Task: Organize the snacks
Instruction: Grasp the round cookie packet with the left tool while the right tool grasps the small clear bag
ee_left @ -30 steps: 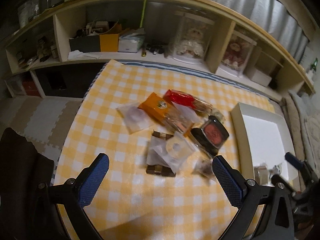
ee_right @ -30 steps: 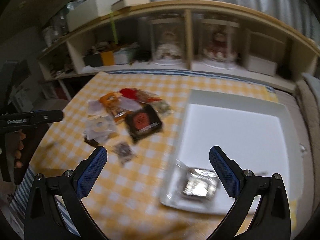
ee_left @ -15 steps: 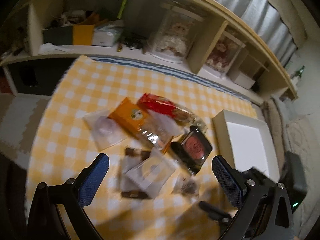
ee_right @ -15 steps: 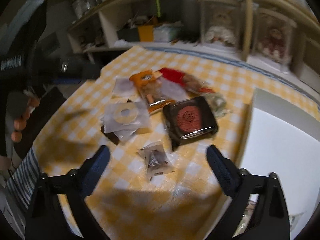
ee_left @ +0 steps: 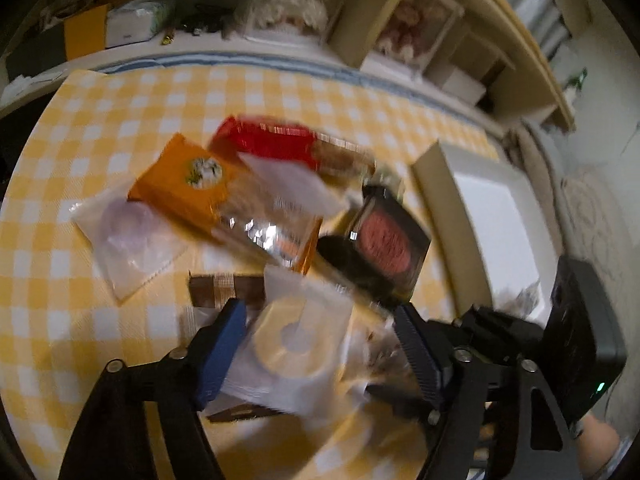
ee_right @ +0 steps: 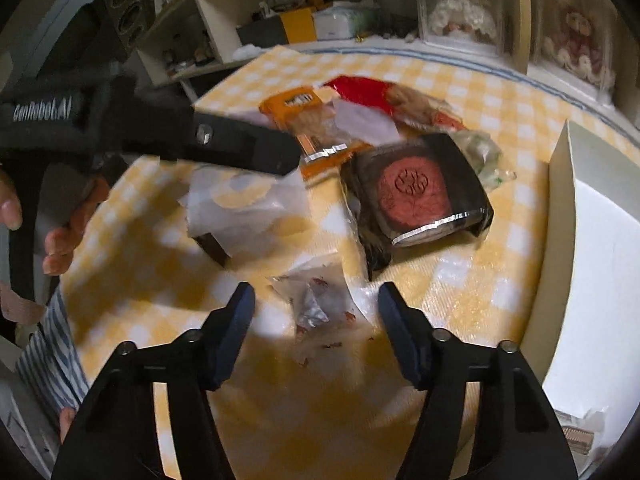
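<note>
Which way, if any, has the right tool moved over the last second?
Yes. The right tool has swung left, away from the white tray, and now straddles the small clear snack packet on the yellow checked cloth.

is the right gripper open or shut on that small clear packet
Open: right gripper has its fingers spread either side of the small clear packet, with checkered cloth showing in the gaps.
</note>
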The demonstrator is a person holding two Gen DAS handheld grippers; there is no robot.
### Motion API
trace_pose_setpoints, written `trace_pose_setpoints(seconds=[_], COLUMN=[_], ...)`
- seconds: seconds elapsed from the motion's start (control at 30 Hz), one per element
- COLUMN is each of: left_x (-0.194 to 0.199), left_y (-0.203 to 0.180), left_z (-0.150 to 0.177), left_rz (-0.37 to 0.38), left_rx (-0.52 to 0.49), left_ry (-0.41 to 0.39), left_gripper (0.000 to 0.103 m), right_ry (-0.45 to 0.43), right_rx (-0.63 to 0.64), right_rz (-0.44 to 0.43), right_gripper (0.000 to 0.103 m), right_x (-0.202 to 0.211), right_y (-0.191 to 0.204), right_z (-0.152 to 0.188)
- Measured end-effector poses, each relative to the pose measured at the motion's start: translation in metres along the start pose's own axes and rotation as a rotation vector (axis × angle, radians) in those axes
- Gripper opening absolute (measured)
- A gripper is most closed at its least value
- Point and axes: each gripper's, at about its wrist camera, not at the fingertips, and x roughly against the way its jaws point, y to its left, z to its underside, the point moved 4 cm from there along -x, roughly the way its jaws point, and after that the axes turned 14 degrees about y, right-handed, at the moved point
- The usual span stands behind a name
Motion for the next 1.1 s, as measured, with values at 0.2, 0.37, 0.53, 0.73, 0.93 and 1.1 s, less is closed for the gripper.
trace_pose_setpoints(seconds=[0.2,0.37,0.53,0.73,0.93,1.1], left_x=[-0.006,-0.022,-0.037,-0.061,-0.083,-0.088], left_y=[-0.011,-0.031,-0.059,-0.081,-0.091,-0.101], left_z=[-0.001,-0.008,0.002,0.006,0.013,0.020], left_rz=[-0.131,-0.270,-0.373,-0.366,-0.358,-0.347], left_rx=[-0.053,-0.079,-0.121,-0.164,-0.199,-0.220], left_ry=[0.022,0.019,0.009,0.036,0.069,0.074], left_gripper=[0.066,0.064,0.064,0.055,0.047,0.044], right_ry=[0.013,0.011,0.004,0.021,0.022,-0.010], right_rx=[-0.021,-0.066,-0.113,-0.133,-0.212,-0.246], right_rz=[0.010,0.025,0.036,0.089,0.076,0.061], right_gripper=[0.038,0.033,0.031,0.031,0.031,0.031], right_x=[0.000,0.007,0.019,0.030,0.049,0.066], right_y=[-0.004,-0.012,-0.016,-0.017,-0.036,-0.041], right_z=[0.005,0.007,0.014,0.021,0.034,0.037])
